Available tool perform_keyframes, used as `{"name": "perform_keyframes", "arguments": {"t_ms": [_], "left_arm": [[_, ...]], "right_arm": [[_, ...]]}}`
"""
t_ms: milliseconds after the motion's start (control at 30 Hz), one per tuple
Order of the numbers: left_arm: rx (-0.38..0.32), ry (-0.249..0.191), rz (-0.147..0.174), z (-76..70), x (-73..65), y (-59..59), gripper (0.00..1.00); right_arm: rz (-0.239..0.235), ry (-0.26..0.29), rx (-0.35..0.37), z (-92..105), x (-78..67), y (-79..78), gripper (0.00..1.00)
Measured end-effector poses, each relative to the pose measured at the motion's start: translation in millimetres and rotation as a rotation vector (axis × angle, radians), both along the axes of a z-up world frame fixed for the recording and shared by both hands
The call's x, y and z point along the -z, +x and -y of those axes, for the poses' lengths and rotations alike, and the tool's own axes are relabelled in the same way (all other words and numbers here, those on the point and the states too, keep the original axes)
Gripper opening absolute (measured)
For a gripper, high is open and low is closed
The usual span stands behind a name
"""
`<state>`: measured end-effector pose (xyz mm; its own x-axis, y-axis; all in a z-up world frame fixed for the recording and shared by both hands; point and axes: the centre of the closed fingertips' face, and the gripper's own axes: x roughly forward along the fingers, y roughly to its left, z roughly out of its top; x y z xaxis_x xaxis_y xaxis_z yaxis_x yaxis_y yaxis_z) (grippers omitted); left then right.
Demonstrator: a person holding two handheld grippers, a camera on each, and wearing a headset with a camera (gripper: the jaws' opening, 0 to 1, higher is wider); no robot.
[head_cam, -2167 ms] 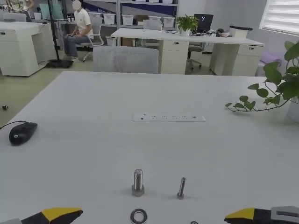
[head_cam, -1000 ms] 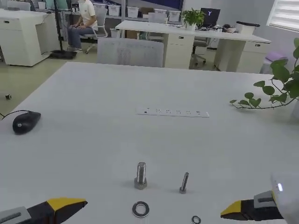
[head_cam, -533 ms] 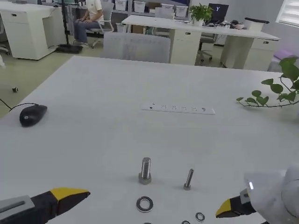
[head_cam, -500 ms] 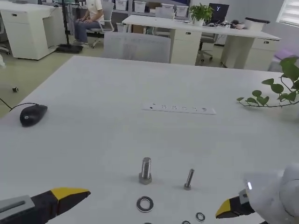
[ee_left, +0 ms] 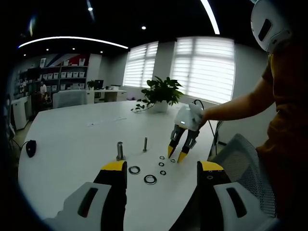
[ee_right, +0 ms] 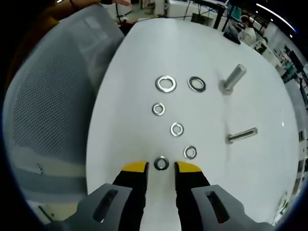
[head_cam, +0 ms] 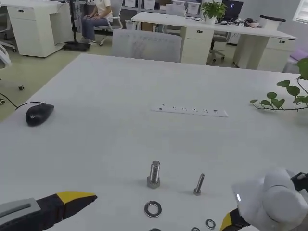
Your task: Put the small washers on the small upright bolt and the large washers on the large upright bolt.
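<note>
One small washer (ee_right: 157,163) sits right between the spread yellow tips of the right gripper (ee_right: 161,167), not pinched; left gripper (ee_left: 162,168) hangs wide apart too.

Head view looks down the table (head_cam: 106,134); right gripper view sits close over washers (ee_right: 176,129) shared with left gripper view.

Bright, even light from ceiling strips (ee_left: 72,37) and blinded windows (ee_left: 204,67) casts faint shadows, with fisheye bending at edges.
</note>
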<state>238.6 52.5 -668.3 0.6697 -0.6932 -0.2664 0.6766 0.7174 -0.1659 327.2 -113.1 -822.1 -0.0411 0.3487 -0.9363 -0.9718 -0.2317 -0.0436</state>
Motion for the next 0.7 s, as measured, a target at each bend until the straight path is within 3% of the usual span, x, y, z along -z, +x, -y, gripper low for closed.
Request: {"name": "perform_keyframes", "arguments": {"t_ms": [33,133,300,600,700], "left_arm": [[0.001,-0.002,0.0,0.2,0.1,0.1,0.58],[0.001,-0.006,0.0,0.2,0.0,0.5,0.58],[0.001,-0.006,-0.003,-0.5,1.0,0.4,0.58],[0.002,-0.006,-0.001,-0.6,0.1,1.3,0.58],[0.0,-0.006,0.001,-0.9,-0.2,1.6,0.58]], "right_arm": [[0.013,-0.013,-0.019,0.5,1.0,1.6,0.24],[-0.02,-0.031,-0.034,0.8,1.7,-1.2,0.22],[-0.028,-0.046,-0.057,0.9,2.1,-1.3,0.22],[0.005,-0.079,-0.131,0.9,2.6,-3.1,0.16],[0.01,-0.08,-0.124,0.9,2.6,-1.6,0.15]]}}
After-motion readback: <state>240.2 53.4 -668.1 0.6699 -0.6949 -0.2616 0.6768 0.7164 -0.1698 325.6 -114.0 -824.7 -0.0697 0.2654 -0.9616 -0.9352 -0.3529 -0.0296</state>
